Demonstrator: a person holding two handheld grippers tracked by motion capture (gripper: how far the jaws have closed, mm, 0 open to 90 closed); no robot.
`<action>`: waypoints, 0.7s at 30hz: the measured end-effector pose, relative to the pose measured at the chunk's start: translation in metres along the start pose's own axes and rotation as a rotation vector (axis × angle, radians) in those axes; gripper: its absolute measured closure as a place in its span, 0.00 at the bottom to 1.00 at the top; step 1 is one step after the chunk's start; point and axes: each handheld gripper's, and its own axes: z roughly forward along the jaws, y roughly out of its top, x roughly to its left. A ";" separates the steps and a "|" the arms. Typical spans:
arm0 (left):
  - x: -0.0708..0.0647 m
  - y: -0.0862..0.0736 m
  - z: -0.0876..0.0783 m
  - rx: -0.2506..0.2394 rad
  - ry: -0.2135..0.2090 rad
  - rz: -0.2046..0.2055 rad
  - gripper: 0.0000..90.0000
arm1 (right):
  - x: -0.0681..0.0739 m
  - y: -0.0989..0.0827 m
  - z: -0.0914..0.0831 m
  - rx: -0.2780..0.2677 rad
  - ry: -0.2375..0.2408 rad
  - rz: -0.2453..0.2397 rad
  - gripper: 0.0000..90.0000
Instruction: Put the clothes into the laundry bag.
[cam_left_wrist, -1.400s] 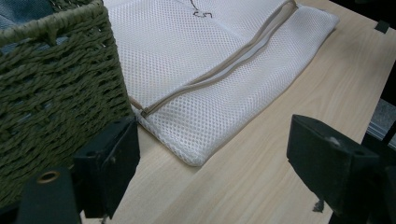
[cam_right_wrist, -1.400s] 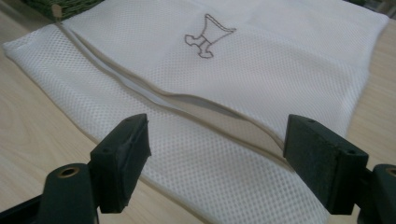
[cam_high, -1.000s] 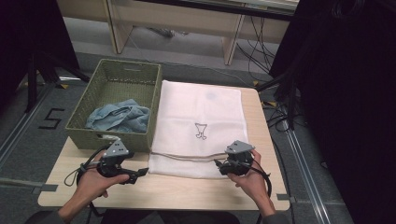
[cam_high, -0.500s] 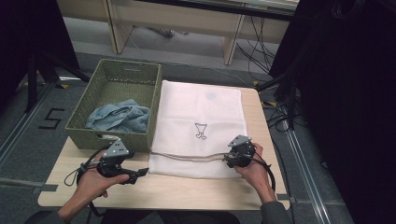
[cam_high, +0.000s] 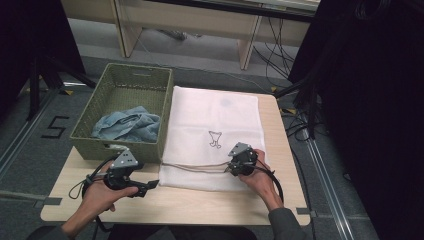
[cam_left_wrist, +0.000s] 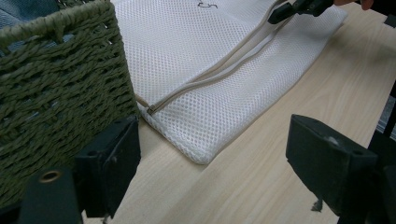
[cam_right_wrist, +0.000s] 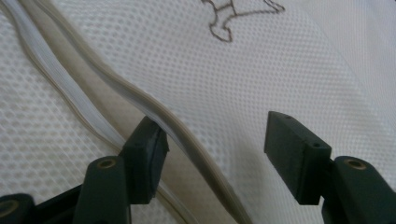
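A white mesh laundry bag (cam_high: 215, 115) with a small dark drawing lies flat on the wooden table (cam_high: 210, 205). Its beige zipper (cam_high: 200, 167) gapes along the near edge. My right gripper (cam_high: 232, 169) rests on the bag at the zipper's right part. In the right gripper view its jaws have just been closing: the right gripper (cam_right_wrist: 219, 158) has one fingertip (cam_right_wrist: 144, 154) tucked against the upper zipper lip (cam_right_wrist: 187, 135), the other above the mesh, pads apart from it. My left gripper (cam_high: 150, 186) hovers open over bare table, the bag's corner (cam_left_wrist: 201, 154) just ahead of it.
A green woven basket (cam_high: 137, 67) stands at the table's left and holds a crumpled blue cloth (cam_high: 127, 125). Its corner (cam_left_wrist: 60, 93) is right beside my left jaw. The zipper pull (cam_left_wrist: 152, 109) lies by the basket. Desks and cables stand behind the table.
My right gripper has slid left and lower onto the zipper opening, and its jaws stand narrower. The left gripper, bag and basket have not moved.
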 end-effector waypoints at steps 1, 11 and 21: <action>0.000 0.000 0.000 -0.002 -0.001 0.012 0.19 | 0.000 0.000 0.000 0.000 0.000 0.000 0.45; -0.001 0.000 0.001 0.000 -0.006 -0.002 0.19 | 0.013 0.020 0.010 -0.050 0.072 0.024 0.60; 0.000 0.001 -0.001 -0.002 -0.001 0.019 0.20 | 0.013 0.029 0.012 -0.104 0.082 0.045 0.87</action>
